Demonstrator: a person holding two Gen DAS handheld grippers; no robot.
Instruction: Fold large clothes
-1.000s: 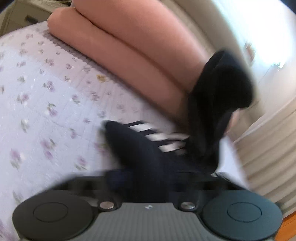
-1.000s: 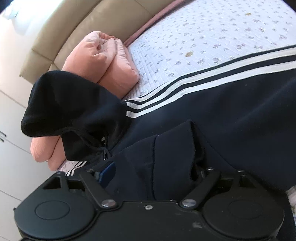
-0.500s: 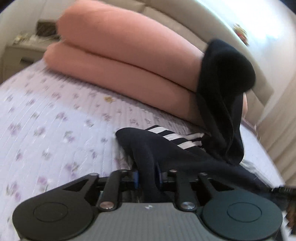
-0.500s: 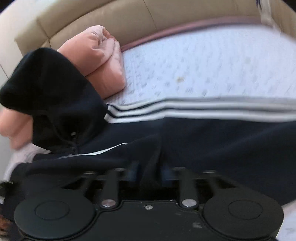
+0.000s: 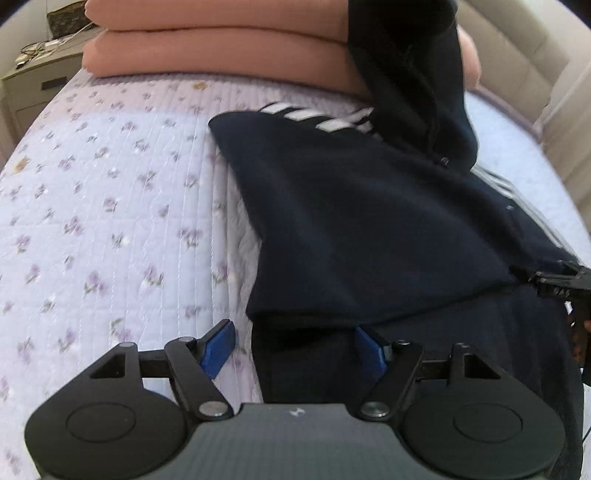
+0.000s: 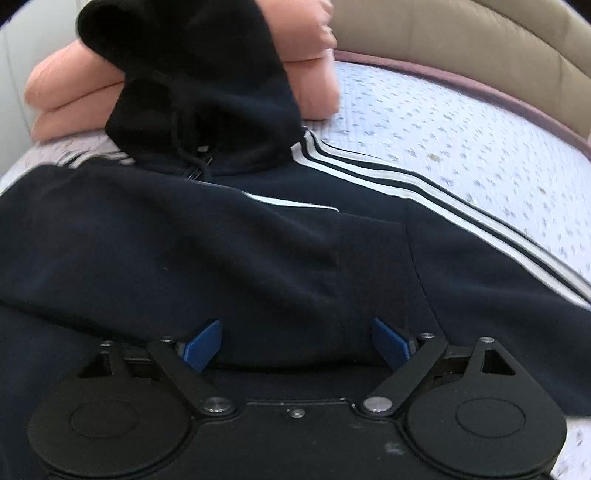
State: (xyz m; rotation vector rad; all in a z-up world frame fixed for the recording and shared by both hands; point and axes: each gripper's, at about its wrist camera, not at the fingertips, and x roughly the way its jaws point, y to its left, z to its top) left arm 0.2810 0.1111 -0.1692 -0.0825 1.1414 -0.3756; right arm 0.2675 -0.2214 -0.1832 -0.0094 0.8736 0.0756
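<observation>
A dark navy hooded jacket with white stripes lies on the flowered bedspread, its lower part folded up over the body. Its hood rests against the pink folded quilt. My left gripper hovers over the jacket's left edge; its jaws are opening and the blue pads press on nothing. In the right wrist view the jacket fills the middle, with the hood at the top. My right gripper is above the fold, jaws opening wide, cloth below them but not gripped.
A folded pink quilt lies at the head of the bed, against a beige padded headboard. A bedside cabinet stands at the far left. The right gripper's tip shows at the left view's right edge.
Both grippers have let go of the jacket cloth and their jaws have spread apart. Both have drawn back from the fold, which now lies flat on the jacket.
</observation>
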